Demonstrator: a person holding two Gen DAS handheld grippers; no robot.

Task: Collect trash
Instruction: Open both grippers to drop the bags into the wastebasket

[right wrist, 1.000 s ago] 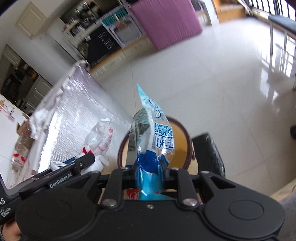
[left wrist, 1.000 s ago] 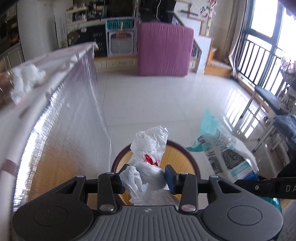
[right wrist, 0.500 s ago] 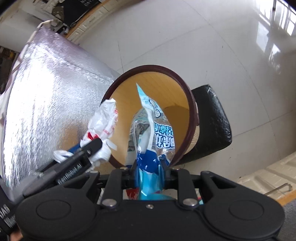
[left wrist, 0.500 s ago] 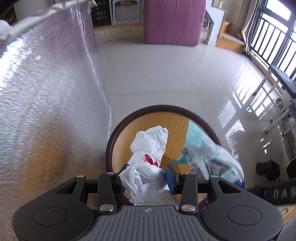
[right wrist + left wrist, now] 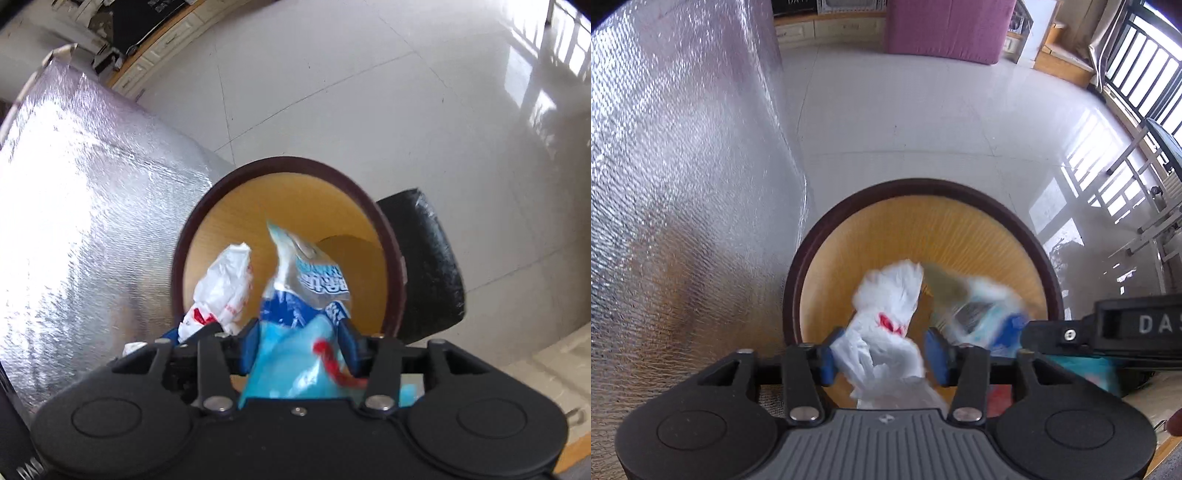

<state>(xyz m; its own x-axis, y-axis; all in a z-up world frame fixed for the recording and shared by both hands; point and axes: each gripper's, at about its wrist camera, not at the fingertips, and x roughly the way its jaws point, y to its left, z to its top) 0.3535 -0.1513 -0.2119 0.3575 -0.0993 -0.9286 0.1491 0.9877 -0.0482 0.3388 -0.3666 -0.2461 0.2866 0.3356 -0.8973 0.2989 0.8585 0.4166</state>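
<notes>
While the left gripper (image 5: 882, 356) points down over the round bin (image 5: 1051, 284), its jaws have just been opening, and the white plastic bag (image 5: 886, 332) with a red mark sits between them. In the left wrist view the left blue pad appears to touch the bag, while a gap shows between the bag and the right pad, so the grip looks released. Ahead of the jaws lies the bin's yellow inner wall; the bag's top is blurred. To the right of the jaws a blurred blue and white wrapper (image 5: 982, 317) hangs over the bin. Left of the jaws stands a silver foil sheet (image 5: 683, 166), and far ahead a purple mat (image 5: 949, 26) leans upright on the tiled floor (image 5: 923, 110).

Seen from the right wrist, the right gripper (image 5: 299, 341) also has jaws that have just been opening, with the wrapper (image 5: 299, 306) between them; the pads stand apart, though whether they press on it cannot be told. The wrapper's tip reaches ahead over the bin (image 5: 391, 258). Left of the jaws is the white bag (image 5: 225, 284), above the bin's mouth. A black cushion (image 5: 428, 269) lies just beyond the bin on the right.
</notes>
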